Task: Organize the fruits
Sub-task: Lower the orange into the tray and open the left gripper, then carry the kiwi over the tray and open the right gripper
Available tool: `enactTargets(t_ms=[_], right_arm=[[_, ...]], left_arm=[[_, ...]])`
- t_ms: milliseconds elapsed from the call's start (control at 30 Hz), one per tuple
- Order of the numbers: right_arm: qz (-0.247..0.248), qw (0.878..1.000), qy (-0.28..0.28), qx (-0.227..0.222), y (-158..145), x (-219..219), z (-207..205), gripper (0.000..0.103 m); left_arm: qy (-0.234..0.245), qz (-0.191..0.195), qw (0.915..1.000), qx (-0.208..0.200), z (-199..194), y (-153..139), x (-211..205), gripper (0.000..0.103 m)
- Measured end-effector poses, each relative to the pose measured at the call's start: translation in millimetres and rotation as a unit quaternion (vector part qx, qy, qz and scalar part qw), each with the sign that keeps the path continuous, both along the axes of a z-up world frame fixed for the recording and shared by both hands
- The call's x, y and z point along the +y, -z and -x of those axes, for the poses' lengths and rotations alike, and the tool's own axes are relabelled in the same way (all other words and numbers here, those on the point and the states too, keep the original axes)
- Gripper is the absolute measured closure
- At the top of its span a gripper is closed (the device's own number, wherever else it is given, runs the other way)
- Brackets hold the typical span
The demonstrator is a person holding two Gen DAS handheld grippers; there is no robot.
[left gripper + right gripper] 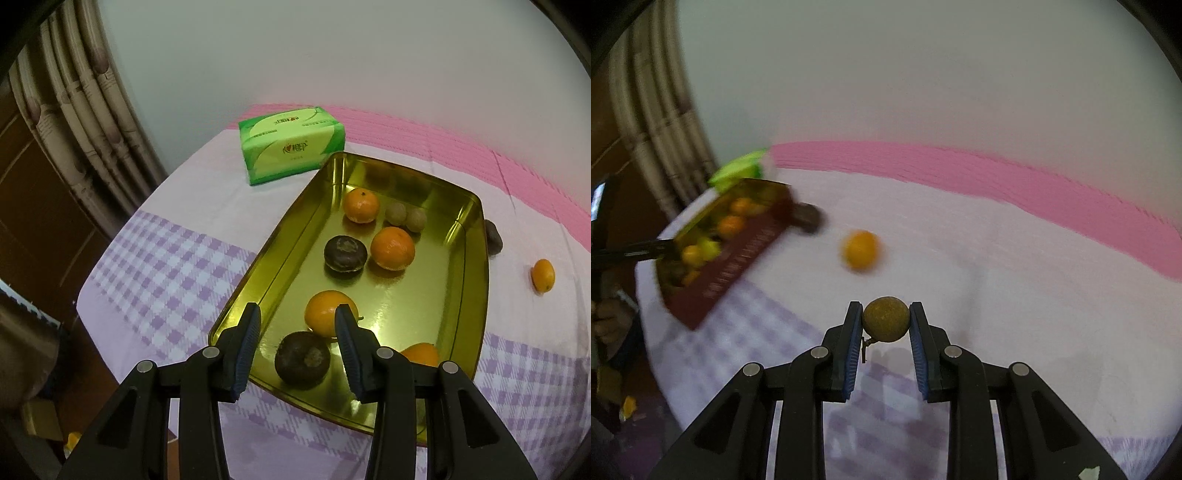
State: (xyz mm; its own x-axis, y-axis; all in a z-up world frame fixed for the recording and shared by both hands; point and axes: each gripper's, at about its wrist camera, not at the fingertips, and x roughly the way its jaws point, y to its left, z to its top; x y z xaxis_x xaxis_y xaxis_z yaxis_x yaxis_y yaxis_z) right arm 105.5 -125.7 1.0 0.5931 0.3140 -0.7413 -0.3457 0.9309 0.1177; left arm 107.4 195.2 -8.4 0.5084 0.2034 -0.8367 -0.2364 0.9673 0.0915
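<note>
A gold metal tray (469,280) holds several oranges (392,248), two dark mangosteens (345,253) and two small brown longans (406,216). My left gripper (297,317) is open and empty above the tray's near end, over a mangosteen (302,360). My right gripper (885,314) is shut on a brown longan (885,319), held above the cloth. An orange (860,249) and a mangosteen (809,218) lie on the cloth outside the tray (738,254); they also show in the left wrist view: orange (543,275), mangosteen (493,238).
A green tissue pack (291,144) stands behind the tray's far left corner. The table has a pink and purple checked cloth (166,266); its left edge drops off beside curtains (81,122). The right wrist view is motion-blurred.
</note>
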Motion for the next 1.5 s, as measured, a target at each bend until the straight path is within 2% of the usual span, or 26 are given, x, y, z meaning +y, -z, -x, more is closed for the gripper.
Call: enactTargets(t_ms=[167, 300, 800, 1100, 1500], right_arm=[[-0.009, 0.998, -0.059, -0.01, -16.8, 54.6, -6.2, 0.08], [-0.015, 0.996, -0.091, -0.008, -20.1, 90.6, -16.4, 0.08], [-0.038, 0.989, -0.142, 0.017, -16.6, 178.7, -49.8, 0.08], [-0.05, 0.987, -0.146, 0.052, 4.6, 206.0, -63.4, 0.08], [-0.048, 0.984, -0.155, 0.075, 25.8, 231.4, -71.5, 0.079]], left_arm=[[-0.003, -0.009, 0.9999, -0.007, 0.7, -4.0, 1.6, 0.059], [-0.006, -0.009, 0.9999, -0.01, 1.0, -6.1, 4.7, 0.054], [-0.016, -0.003, 0.9999, -0.004, -0.8, -5.7, 13.0, 0.045], [-0.024, 0.0, 0.9997, 0.0, -2.9, -3.7, 18.8, 0.041], [-0.043, 0.012, 0.999, 0.011, -5.1, 0.8, 29.8, 0.039]])
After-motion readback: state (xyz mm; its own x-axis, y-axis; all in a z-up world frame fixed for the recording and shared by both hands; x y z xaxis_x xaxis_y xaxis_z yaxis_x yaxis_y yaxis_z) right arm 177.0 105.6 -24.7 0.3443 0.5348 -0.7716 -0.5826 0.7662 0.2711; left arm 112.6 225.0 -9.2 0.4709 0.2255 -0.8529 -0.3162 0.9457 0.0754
